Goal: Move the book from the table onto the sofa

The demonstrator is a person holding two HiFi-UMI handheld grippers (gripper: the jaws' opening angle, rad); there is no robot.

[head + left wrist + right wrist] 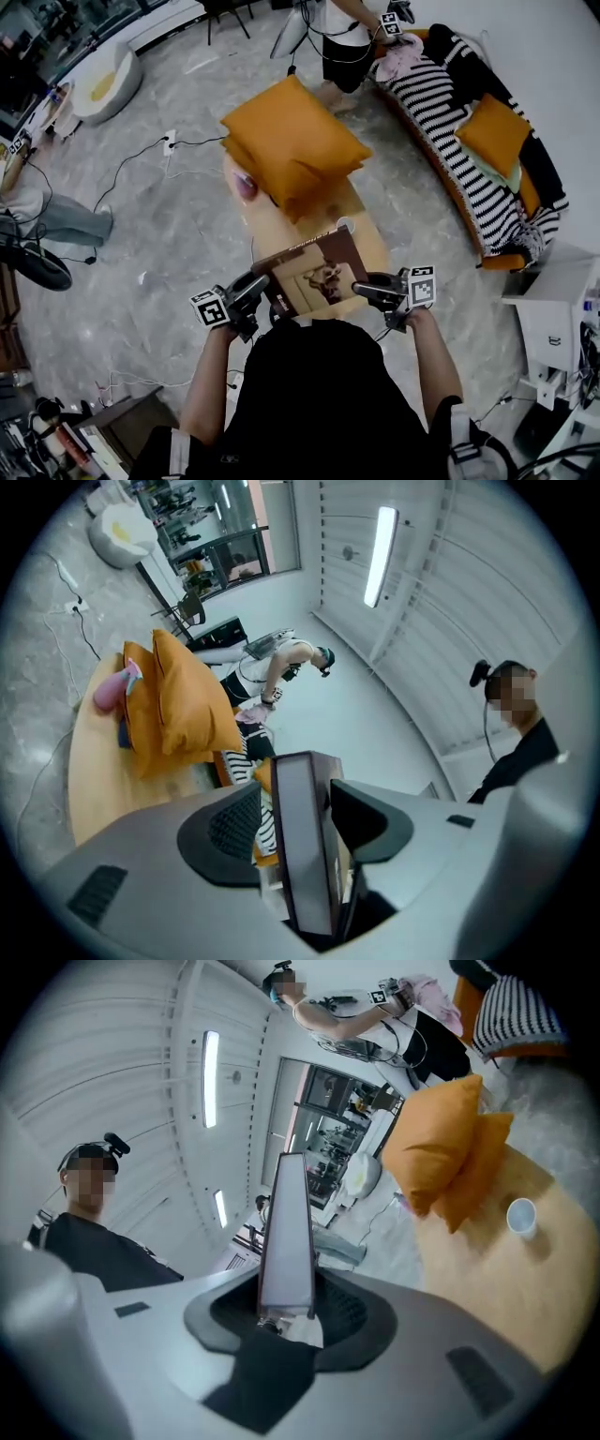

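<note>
The brown-covered book (314, 272) hangs over the near end of the wooden table (370, 239), held level between my two grippers. My right gripper (364, 289) is shut on the book's right edge; in the right gripper view the book (286, 1241) stands edge-on between the pads of this gripper (286, 1307). My left gripper (261, 286) is at the book's left edge. In the left gripper view the book (305, 846) sits between the jaws of that gripper (298, 822), with a visible gap at the left pad, so it is open. The striped sofa (450, 122) runs along the far right.
Two orange cushions (291, 141) are stacked on the table's far half, with a pink object (246, 185) and a white cup (345, 225) beside them. Another person (342, 37) bends at the sofa's far end. An orange cushion (492, 131) lies on the sofa. A white cabinet (553, 309) stands right.
</note>
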